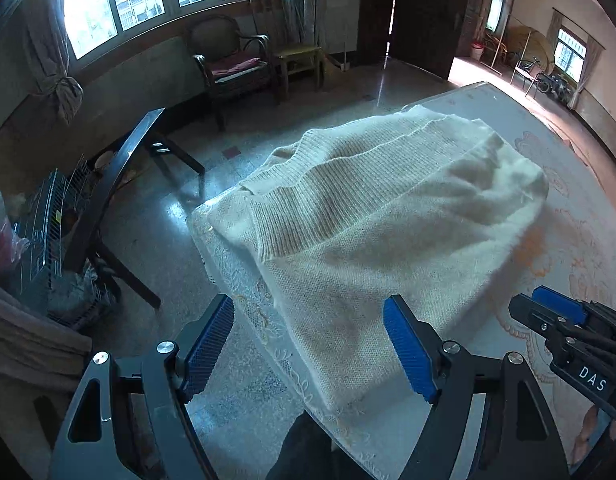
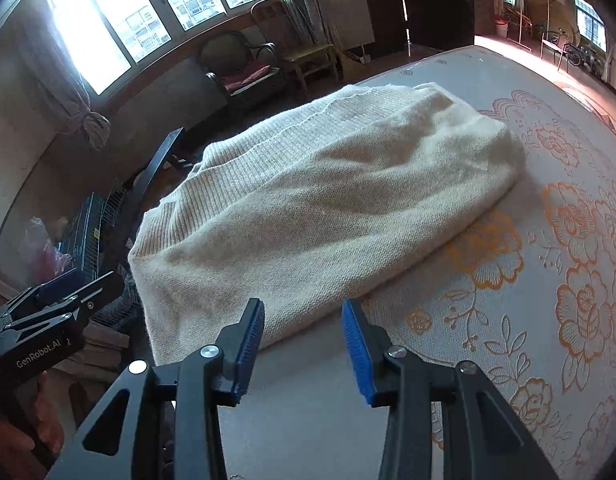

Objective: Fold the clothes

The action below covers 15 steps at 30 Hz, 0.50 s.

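Nearest the lens, the left gripper [image 1: 310,344] stands with its blue-padded jaws spread wide and nothing between them, over the near left edge of the table [image 1: 564,216]; the right gripper [image 2: 303,344], just to its right, has its jaws parted more narrowly and likewise empty. Beyond both lies the cream knitted sweater [image 1: 388,208], folded into a compact, rounded bundle on the floral-patterned tablecloth [image 2: 548,280], its near left corner hanging slightly past the table edge. Judged from this arrangement, the folding appears largely done: sleeves and body are gathered in, and what remains is perhaps flattening or squaring the bundle. Legible markings: "DAS" on the right gripper's body in the left wrist view; "GenRobot.AI" on the left gripper's body in the right wrist view.
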### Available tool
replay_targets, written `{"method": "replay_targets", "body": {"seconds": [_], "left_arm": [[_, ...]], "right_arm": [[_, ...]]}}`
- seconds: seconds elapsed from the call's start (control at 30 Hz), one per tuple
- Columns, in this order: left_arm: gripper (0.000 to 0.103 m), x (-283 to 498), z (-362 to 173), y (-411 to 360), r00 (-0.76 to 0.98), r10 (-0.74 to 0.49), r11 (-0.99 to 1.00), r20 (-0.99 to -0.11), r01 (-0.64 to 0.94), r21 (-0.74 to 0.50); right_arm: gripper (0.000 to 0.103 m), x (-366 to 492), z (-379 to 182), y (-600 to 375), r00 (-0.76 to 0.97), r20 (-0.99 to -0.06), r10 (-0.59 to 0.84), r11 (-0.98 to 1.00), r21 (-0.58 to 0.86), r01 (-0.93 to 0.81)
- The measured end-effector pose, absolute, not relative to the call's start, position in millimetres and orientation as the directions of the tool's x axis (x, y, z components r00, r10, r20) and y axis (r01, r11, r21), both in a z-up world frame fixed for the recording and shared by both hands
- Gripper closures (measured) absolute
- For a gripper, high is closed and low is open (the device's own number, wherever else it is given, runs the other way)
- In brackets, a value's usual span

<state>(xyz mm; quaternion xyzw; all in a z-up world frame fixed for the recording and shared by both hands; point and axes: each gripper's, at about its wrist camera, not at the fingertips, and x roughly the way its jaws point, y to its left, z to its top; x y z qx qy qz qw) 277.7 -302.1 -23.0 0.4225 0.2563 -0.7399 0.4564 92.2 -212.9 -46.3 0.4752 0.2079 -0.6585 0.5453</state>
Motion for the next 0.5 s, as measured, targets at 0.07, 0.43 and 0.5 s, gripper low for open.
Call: {"method": "replay_targets", "body": {"seconds": [0.07, 0.43, 0.5], "left_arm": [[0.024, 277, -23, -296, -0.225, -0.460, -0.451, -0.859, 0.893, 0.007], [0.024, 268, -32, -285, -0.226, -0.385, -0.368, -0.895, 0.927, -0.076], [0.024, 260, -32, -284, -0.226, -0.381, -0.363, -0.897, 0.928, -0.079]], "right_arm": [[0.060, 100, -46, -210, 0.024, -0.862, -0.507, -0.311, 0.208, 0.927], [0.057, 109, -41, -208, -0.001, -0.875, -0.483, -0.264, 0.145, 0.953], [0.057, 106, -40, -209, -0.008, -0.878, -0.478, -0.255, 0.130, 0.958]]}}
